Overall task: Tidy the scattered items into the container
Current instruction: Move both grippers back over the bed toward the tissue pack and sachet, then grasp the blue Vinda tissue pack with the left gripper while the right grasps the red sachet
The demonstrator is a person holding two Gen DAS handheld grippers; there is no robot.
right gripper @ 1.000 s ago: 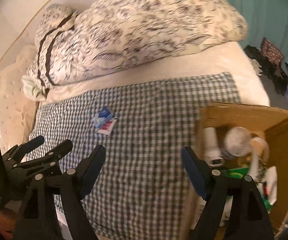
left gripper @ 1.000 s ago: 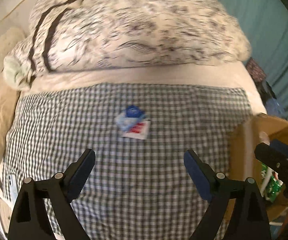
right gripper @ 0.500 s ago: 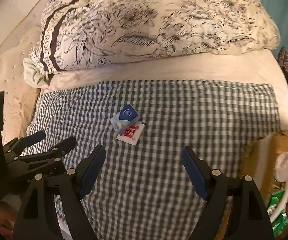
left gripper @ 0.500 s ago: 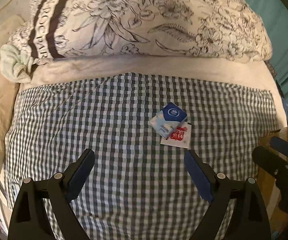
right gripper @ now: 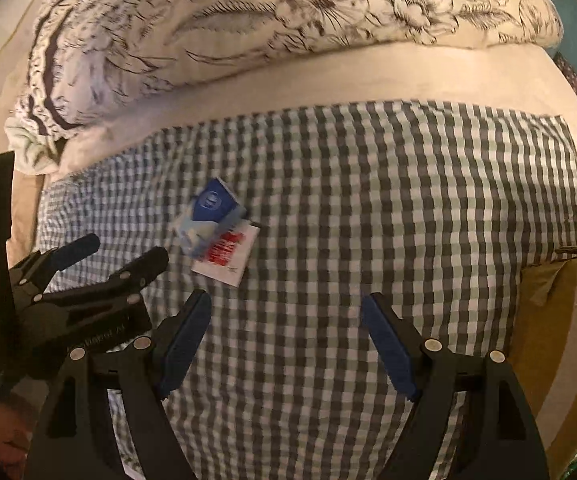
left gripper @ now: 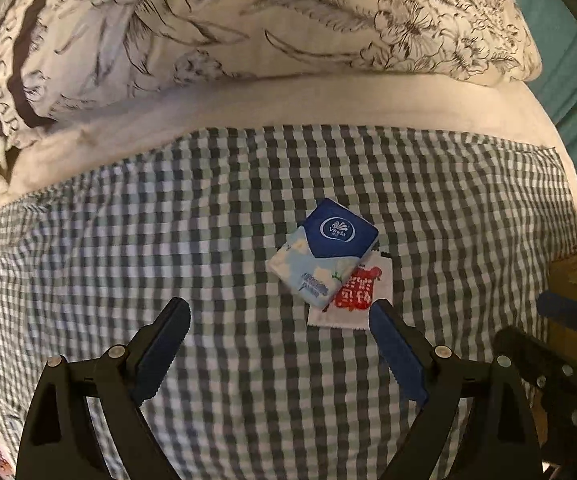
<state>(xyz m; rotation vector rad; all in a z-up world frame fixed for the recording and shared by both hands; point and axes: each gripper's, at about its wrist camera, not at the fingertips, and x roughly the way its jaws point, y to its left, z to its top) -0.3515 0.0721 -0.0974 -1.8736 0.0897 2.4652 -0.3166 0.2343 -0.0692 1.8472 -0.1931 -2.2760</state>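
Poised above a checked cloth [left gripper: 128,240] on the bed: left gripper [left gripper: 278,314] and right gripper [right gripper: 286,312], both wide and empty. Near mid-cloth, a tissue pack [left gripper: 324,252] overlapping a red-printed sachet [left gripper: 362,294]. Cardboard box [right gripper: 548,308] off the right edge. Next, probably: lowering, straddling the pack, closing.

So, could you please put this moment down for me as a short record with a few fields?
surface: checked cloth spread on a bed, floral duvet bunched behind it
items left: tissue pack lying partly on a white sachet with red print
container: cardboard box at the cloth's right edge, contents out of view
left gripper: open, empty, above the cloth, near the sachet
right gripper: open, empty, over bare cloth to the right of the items
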